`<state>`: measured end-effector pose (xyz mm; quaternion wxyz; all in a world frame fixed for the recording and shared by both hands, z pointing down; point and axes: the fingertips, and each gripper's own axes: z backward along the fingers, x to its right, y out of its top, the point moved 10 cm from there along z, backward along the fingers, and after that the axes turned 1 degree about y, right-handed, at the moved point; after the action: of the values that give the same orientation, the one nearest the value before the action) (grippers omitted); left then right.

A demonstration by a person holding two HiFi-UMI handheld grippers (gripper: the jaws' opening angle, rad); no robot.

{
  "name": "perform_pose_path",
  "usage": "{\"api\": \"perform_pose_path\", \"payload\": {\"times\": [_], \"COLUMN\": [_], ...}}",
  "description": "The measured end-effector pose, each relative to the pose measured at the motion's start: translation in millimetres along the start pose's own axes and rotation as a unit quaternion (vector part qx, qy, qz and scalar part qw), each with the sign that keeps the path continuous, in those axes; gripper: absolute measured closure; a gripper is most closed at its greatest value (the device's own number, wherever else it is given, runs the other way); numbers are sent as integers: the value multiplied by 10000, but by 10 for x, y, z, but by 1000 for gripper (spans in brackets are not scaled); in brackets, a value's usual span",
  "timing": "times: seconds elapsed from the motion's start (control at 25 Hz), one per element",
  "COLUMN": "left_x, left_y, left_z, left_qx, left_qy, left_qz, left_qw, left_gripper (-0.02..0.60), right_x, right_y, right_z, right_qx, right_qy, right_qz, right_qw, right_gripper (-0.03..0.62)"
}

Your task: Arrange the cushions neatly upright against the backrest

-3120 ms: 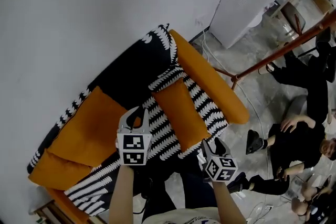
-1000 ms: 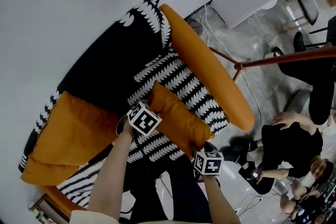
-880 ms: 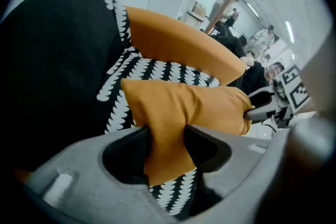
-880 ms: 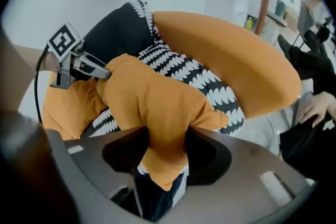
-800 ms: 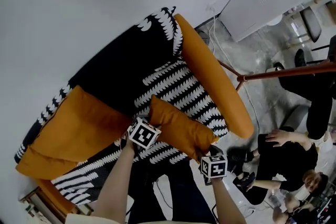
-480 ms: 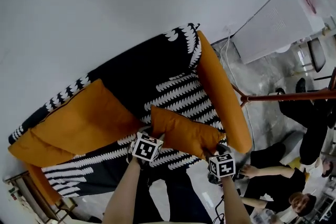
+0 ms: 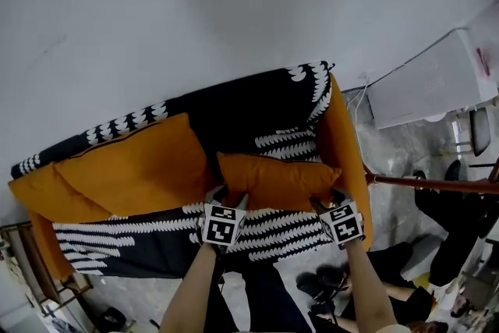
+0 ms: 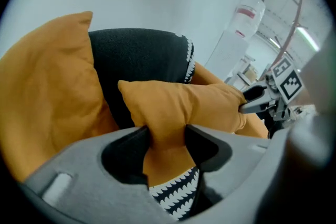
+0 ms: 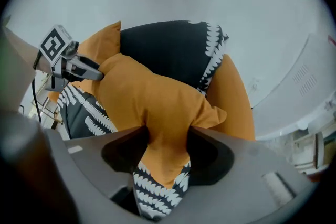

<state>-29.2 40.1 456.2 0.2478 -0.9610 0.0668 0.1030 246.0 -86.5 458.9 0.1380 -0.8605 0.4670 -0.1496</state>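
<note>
A small orange cushion [image 7: 273,179] hangs lengthwise in front of the black backrest [image 7: 242,113], above the black-and-white seat [image 7: 156,238]. My left gripper [image 7: 226,195] is shut on its lower left corner [image 8: 178,105]. Those jaws have just been opening a little, and the fabric is still pinched between them. My right gripper [image 7: 327,203] is shut on the cushion's lower right corner [image 9: 152,102]. Each gripper view shows the other gripper at the cushion's far end. A large orange cushion [image 7: 132,171] leans upright against the backrest on the left.
The orange armrest [image 7: 343,144] bounds the sofa on the right. Beyond it are a white cabinet [image 7: 437,82], a reddish pole [image 7: 437,185] and cables on the floor. A wooden frame [image 7: 31,277] stands at the sofa's left end.
Both grippers have lifted the small cushion off the seat and turned it from lying slanted to level, closer to the backrest. The head view has swung round as well.
</note>
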Motion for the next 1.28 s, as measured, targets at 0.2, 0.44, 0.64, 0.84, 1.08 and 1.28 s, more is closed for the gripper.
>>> {"api": "perform_pose_path", "payload": {"times": [0.2, 0.44, 0.64, 0.84, 1.08, 1.28], "left_x": [-98, -135, -292, -434, -443, -352], "left_y": [83, 187, 72, -33, -55, -57], "left_z": [-29, -252, -548, -784, -603, -432], "left_qx": [461, 611, 261, -436, 96, 457], "left_qy": [417, 564, 755, 592, 616, 531], "left_qz": [328, 502, 329, -91, 261, 486], "left_qw": [9975, 9953, 9963, 9973, 9977, 9964], "left_gripper": [353, 348, 317, 281, 282, 282], "right_x": [175, 446, 502, 370, 179, 135], "right_y": [532, 976, 1018, 920, 776, 759], "right_z": [-140, -378, -791, -1152, -1106, -895], "right_qx": [54, -97, -547, -620, -100, 431], "right_qy": [-133, -231, -323, -523, -480, -593], "right_qz": [753, 1445, 1615, 1214, 479, -544], "right_qw": [9971, 9892, 9848, 9893, 9976, 9958], "right_gripper": [355, 344, 292, 197, 157, 184]}}
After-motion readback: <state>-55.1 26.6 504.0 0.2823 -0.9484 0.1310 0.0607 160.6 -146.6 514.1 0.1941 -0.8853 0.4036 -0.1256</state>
